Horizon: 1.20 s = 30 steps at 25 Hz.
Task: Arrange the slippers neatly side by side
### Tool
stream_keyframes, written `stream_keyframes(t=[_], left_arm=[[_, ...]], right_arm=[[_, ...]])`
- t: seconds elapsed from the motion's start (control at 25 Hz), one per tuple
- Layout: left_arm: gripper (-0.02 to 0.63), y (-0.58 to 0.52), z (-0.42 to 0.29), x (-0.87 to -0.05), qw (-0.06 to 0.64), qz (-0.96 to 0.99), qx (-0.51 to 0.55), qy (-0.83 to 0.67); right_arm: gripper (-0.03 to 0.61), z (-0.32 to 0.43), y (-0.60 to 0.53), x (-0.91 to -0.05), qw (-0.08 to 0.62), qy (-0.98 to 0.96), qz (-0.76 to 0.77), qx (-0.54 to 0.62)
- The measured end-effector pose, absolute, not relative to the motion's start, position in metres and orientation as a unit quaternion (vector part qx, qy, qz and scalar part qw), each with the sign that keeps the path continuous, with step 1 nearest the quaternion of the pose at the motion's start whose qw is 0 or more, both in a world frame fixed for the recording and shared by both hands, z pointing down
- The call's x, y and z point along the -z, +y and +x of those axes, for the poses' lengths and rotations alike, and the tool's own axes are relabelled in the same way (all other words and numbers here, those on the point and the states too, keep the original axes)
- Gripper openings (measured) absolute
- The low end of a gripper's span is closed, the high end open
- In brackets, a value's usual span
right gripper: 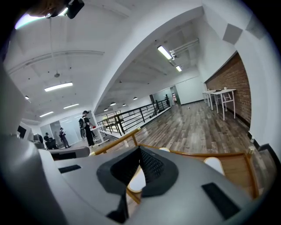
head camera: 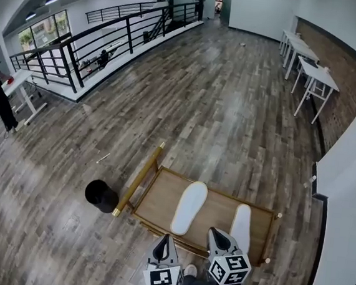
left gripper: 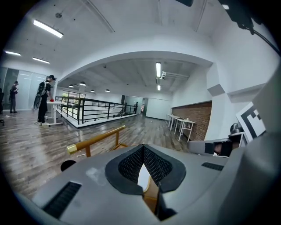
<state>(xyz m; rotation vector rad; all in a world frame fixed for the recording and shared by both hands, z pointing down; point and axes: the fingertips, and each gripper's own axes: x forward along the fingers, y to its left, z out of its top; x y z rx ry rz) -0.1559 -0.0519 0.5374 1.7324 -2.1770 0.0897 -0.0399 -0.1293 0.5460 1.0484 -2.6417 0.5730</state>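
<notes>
Slippers: left white flat slipper and right white flat slipper lie apart on the low wooden surface, long axes pointing away.
Left gripper: pressed together, empty, behind the left heel.
Right gripper: pressed together, empty, beside the right heel.

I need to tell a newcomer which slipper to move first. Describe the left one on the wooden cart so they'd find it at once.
Find the low wooden cart with a gold handle bar along its left side. Two white slippers lie on its deck. The wanted slipper is the one nearer that bar, slightly slanted; the other slipper lies close to the right rail.
</notes>
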Motion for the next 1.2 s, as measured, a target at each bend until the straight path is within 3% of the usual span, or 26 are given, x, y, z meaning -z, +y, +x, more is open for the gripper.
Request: stream_keyframes(t=[0.4, 1.2], left_arm=[[0.0, -0.107, -0.133, -0.546, 0.196, 0.659, -0.044, -0.725], [0.0, -0.195, -0.152, -0.532, 0.174, 0.769, -0.054, -0.613]], right_arm=[[-0.002, 0.001, -0.167, -0.552, 0.117, -0.869, 0.431, -0.212], [-0.002, -0.005, -0.212, -0.537, 0.086, -0.801, 0.558, -0.2]])
